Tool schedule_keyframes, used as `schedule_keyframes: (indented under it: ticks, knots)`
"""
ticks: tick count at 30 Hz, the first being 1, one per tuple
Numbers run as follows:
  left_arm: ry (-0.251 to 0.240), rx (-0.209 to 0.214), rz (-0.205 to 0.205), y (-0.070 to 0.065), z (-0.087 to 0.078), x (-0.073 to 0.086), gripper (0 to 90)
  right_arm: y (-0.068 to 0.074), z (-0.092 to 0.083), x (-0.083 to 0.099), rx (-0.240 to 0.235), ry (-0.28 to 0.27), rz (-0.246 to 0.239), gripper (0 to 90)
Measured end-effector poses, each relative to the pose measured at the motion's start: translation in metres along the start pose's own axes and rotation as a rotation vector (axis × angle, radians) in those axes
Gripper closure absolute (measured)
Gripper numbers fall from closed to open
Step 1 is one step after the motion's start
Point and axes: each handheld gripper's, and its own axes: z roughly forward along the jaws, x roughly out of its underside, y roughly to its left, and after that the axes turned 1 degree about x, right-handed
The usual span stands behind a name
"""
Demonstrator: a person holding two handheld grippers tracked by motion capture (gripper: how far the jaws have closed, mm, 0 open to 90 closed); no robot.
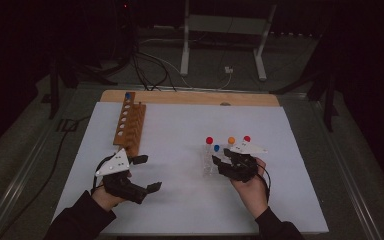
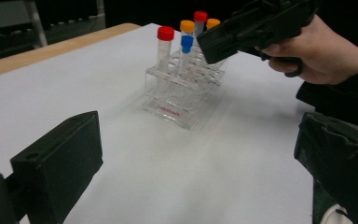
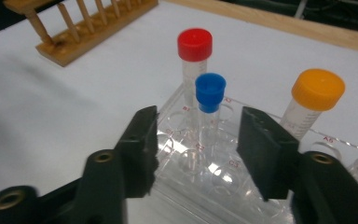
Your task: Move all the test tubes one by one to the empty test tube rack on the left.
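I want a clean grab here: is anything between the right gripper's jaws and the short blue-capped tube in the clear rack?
Nothing visible blocks it. The right gripper faces the blue-capped tube directly; the red-capped tube stands behind it, the orange-capped tube off to one side.

The left claw (image 2: 191,163) stood wide open over the white tabletop (image 2: 205,154); beyond, the right claw (image 2: 223,44) hovered at the clear tube rack (image 2: 182,100).
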Motion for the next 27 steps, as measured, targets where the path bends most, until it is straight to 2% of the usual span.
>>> schedule_keyframes:
  ticks: [9, 16, 27]
  knots:
    - [0.001, 0.007, 0.008, 0.000, -0.001, 0.000, 1.8, 0.001, 0.013, -0.005, 0.032, 0.068, -0.005, 63.8]
    - [0.020, 0.017, 0.013, 0.000, 0.001, 0.002, 1.8, 0.001, 0.023, -0.006, 0.052, 0.104, -0.022, 69.0]
    - [0.032, 0.012, 0.027, 0.000, 0.003, 0.003, 1.9, 0.003, 0.027, -0.006, 0.069, 0.114, -0.046, 76.4]
